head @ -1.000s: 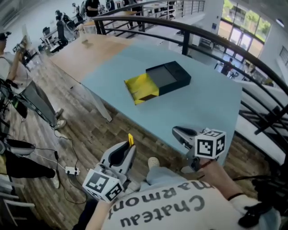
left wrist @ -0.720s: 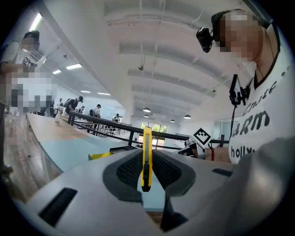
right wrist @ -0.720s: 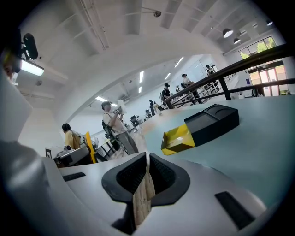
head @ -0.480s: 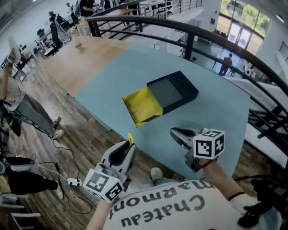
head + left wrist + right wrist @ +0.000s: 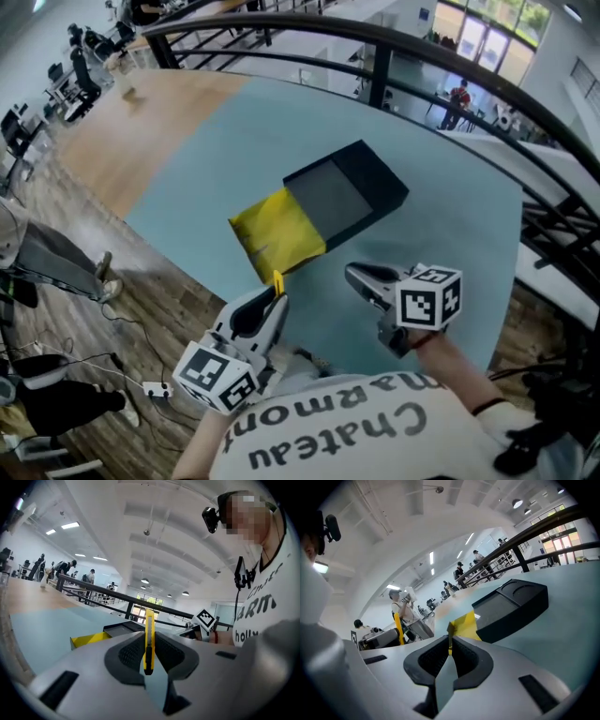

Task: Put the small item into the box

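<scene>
A slim yellow plastic utility cutter (image 5: 149, 634) stands clamped in the left tongs (image 5: 270, 298), short of the black box (image 5: 352, 192), whose yellow section (image 5: 277, 234) juts out toward the person on the pale blue tabletop (image 5: 450, 234). This appears to be the carrying step; next comes a forward reach over the box. The right tongs (image 5: 364, 279), pressed together and empty, hover alongside.

White lettered T-shirt (image 5: 328, 441); grey left hand-held gripper (image 5: 273, 298), right hand-held gripper (image 5: 352, 273).

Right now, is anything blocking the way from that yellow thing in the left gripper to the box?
Nothing visible does. The yellow cutter is clamped in the left gripper, and only bare table lies between it and the box. The right gripper is off to the side.
</scene>
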### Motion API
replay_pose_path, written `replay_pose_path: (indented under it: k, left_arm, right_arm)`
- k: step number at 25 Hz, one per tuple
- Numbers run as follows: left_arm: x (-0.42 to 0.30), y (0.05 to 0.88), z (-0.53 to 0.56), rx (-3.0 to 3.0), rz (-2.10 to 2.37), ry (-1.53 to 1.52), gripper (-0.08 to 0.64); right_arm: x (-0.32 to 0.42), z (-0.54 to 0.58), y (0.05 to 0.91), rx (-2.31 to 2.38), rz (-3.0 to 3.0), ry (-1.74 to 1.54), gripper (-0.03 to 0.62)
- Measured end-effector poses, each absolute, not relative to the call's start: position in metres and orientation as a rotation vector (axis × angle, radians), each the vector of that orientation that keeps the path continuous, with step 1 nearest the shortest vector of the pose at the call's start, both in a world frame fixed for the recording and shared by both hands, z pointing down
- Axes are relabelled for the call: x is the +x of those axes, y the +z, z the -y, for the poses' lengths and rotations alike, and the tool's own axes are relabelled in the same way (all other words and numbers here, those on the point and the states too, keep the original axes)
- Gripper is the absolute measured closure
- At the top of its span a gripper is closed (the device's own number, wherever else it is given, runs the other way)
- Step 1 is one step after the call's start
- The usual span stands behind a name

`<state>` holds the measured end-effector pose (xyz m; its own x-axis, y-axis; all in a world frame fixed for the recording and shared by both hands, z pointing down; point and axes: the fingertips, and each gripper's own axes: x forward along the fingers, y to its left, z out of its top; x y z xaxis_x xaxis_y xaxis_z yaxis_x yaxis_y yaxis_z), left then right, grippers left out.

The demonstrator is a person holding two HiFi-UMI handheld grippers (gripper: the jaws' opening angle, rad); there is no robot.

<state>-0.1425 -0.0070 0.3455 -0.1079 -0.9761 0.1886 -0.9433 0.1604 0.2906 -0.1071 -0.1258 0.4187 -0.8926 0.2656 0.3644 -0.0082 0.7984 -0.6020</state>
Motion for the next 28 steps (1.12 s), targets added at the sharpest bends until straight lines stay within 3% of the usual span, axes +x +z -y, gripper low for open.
replay_pose_path:
  k: [28]
  left_arm:
    - [-0.22,0.368,0.095,2.091,1.764,0.013,0.499]
  right_arm:
    - [-0.124,0.177,0.446,0.27,2.551,1.136,0.545]
